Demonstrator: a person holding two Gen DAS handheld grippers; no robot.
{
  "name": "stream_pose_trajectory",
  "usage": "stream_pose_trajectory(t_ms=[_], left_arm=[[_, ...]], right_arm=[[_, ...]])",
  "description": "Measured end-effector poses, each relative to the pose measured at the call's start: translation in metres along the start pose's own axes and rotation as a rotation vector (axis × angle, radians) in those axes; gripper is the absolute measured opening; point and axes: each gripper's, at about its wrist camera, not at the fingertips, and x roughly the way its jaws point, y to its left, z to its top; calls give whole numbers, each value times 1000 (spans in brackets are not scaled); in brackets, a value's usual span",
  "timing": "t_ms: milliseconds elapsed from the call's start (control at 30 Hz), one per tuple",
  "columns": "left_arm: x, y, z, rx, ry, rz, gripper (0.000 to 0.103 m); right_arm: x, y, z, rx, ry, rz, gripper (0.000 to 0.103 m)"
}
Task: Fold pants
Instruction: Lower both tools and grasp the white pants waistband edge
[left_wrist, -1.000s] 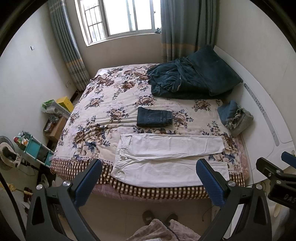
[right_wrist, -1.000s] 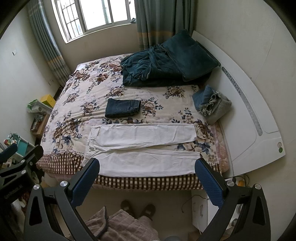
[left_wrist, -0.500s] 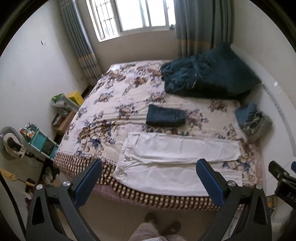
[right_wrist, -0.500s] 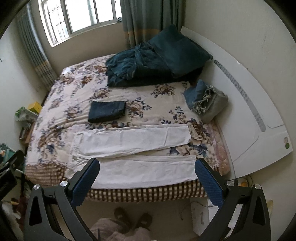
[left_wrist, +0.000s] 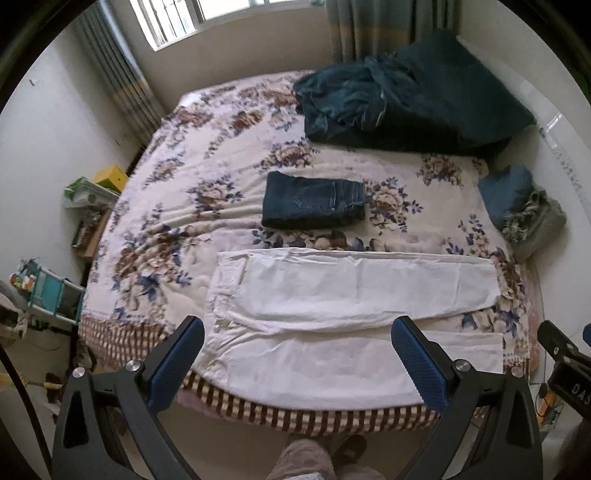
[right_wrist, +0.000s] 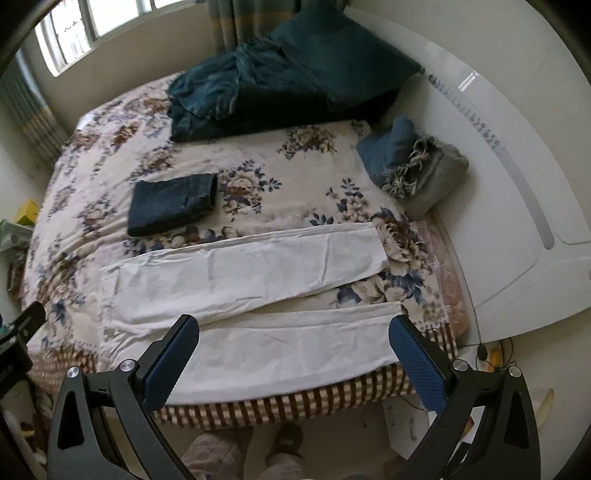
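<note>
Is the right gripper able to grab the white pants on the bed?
Probably yes: the right gripper is open above the flat white cotton pants, with nothing in between.

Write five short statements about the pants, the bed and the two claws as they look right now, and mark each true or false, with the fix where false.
1. The white cotton pants lie spread flat with both legs apart. True.
2. The left claw is clamped on the white pants. False: its jaws stand wide open, holding nothing.
3. A folded pair of dark blue denim jeans sits beyond the white pants on the floral quilted bedspread. True.
4. The right claw is open. True.
5. The crumpled dark teal blanket covers the white pants. False: it lies at the far side of the bed, clear of them.
</note>
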Motion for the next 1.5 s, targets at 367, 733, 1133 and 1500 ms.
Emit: stream_pose_trajectory(t_ms=[367,733,1133,1500], left_arm=[[222,-32,66,187,83,74,103],[442,-122,44,575,283,134,103],[458,-139,54,704,354,-151,17],[347,-97,68,493,220,-111,9]], right_arm=[[246,27,70,-81,108,-55,103],[525,54,96,-579,361,-205,102],[584,94,100,-972,397,13,22],[522,40,107,-763,217,105,5]])
